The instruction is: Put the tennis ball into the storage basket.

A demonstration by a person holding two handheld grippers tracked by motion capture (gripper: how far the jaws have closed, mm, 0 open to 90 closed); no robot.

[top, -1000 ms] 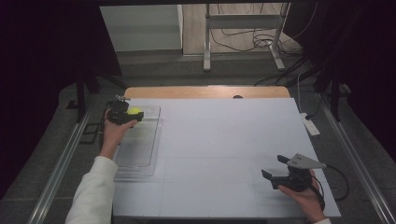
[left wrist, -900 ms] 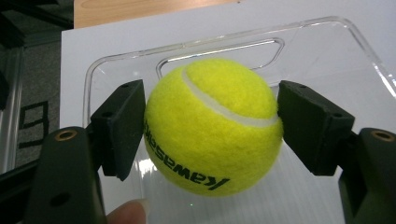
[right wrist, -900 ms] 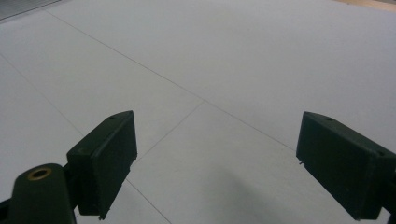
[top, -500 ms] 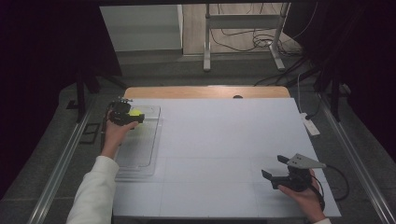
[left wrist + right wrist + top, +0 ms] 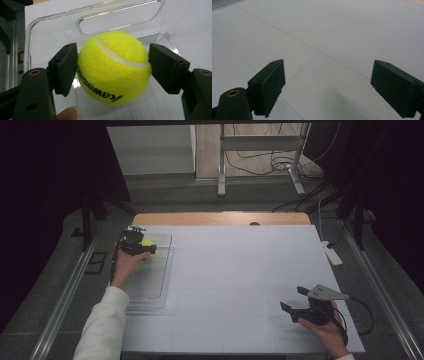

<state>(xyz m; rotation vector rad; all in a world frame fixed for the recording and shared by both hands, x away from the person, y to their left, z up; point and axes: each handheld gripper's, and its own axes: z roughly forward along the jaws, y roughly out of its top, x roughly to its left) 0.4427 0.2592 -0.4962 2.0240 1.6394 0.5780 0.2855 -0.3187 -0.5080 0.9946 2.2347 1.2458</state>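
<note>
A yellow tennis ball point(image 5: 113, 67) with black lettering sits between the jaws of my left gripper point(image 5: 112, 53), and both black pads press on its sides. In the high view the left gripper point(image 5: 146, 244) holds the ball point(image 5: 147, 242) over the far end of a clear plastic tray point(image 5: 150, 285) at the table's left. The tray's rim and handle slot point(image 5: 50, 20) lie just behind the ball. My right gripper point(image 5: 292, 298) rests near the table's front right corner. Its jaws stand wide apart over bare white table point(image 5: 327, 37), and the right gripper point(image 5: 327, 65) holds nothing.
The white table top point(image 5: 240, 270) has a wooden strip point(image 5: 220, 218) along its far edge. A white power strip point(image 5: 332, 255) lies at the right edge. Metal rails run along the floor on both sides, and a metal stand point(image 5: 260, 165) is beyond the table.
</note>
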